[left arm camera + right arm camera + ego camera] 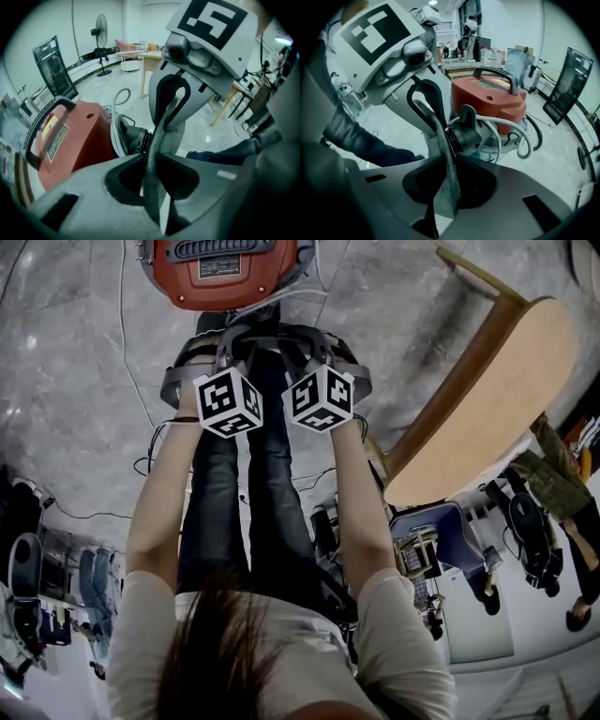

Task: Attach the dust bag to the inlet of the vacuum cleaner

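The red vacuum cleaner (225, 268) (70, 136) (497, 101) stands on the floor just ahead of both grippers. Its black ribbed inlet (133, 138) (464, 133) points toward them. The grey cloth dust bag (154, 183) (446, 187) stretches right in front of the inlet. My left gripper (225, 352) (151, 159) has the cloth edge running through its jaws, and a sliver of light shows beside the cloth. My right gripper (314, 352) (446, 157) faces it from the other side, with a loose end hanging in its gap. Both stand slightly open.
A white hose (511, 129) loops around the vacuum's base. The person's legs (253, 493) lie under the arms. A wooden table (487, 399) stands to the right, thin cables (131, 371) cross the floor at left, and a standing fan (99, 42) is far off.
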The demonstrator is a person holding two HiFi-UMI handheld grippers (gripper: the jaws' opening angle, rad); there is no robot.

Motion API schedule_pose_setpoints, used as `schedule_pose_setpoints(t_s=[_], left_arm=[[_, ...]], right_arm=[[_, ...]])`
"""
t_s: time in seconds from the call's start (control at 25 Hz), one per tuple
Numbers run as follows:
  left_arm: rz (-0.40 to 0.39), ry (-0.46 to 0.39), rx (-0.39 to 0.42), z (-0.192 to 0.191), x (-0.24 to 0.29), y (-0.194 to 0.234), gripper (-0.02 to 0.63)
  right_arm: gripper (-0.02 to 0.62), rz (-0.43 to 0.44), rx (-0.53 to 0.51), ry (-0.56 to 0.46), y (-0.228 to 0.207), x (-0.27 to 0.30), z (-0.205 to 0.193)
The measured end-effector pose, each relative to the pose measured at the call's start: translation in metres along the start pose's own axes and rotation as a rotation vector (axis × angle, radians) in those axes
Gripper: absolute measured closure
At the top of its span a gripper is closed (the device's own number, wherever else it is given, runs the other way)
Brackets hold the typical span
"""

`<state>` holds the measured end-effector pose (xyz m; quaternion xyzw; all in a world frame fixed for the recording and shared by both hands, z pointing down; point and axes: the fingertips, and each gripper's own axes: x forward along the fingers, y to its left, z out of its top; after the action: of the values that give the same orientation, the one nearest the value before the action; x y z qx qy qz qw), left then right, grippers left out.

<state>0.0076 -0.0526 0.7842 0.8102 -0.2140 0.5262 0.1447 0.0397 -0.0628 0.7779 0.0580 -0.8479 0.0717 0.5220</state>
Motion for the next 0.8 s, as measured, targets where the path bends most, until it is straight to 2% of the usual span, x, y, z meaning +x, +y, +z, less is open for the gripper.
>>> schedule_pose_setpoints(t_s=[0.12, 0.2, 0.44, 0.56, 0.68, 0.8], left_arm=[[-0.020, 0.014, 0.092, 0.005, 0.000, 0.004, 0.518], [-0.020, 0.009, 0.072, 0.005, 0.000, 0.005, 0.515], [0.040, -0.036, -0.213, -0.001, 0.000, 0.006, 0.517], [0.066, -0.048, -0.290, -0.002, -0.001, 0.005, 0.517], [0.057, -0.039, -0.257, -0.001, -0.001, 0.006, 0.518], [0.023, -0.011, -0.117, 0.001, 0.000, 0.009, 0.517]], right_arm=[[0.531, -0.030, 0.093, -0.017, 0.000, -0.002, -0.002], [0.532, -0.022, 0.092, -0.011, 0.000, -0.002, -0.002], [0.528, 0.057, -0.026, 0.024, -0.006, 0.003, 0.003], [0.526, 0.083, -0.077, 0.044, -0.008, 0.003, 0.005], [0.523, 0.094, -0.071, 0.037, -0.009, 0.004, 0.006], [0.523, 0.057, 0.060, -0.023, -0.009, 0.004, 0.006]])
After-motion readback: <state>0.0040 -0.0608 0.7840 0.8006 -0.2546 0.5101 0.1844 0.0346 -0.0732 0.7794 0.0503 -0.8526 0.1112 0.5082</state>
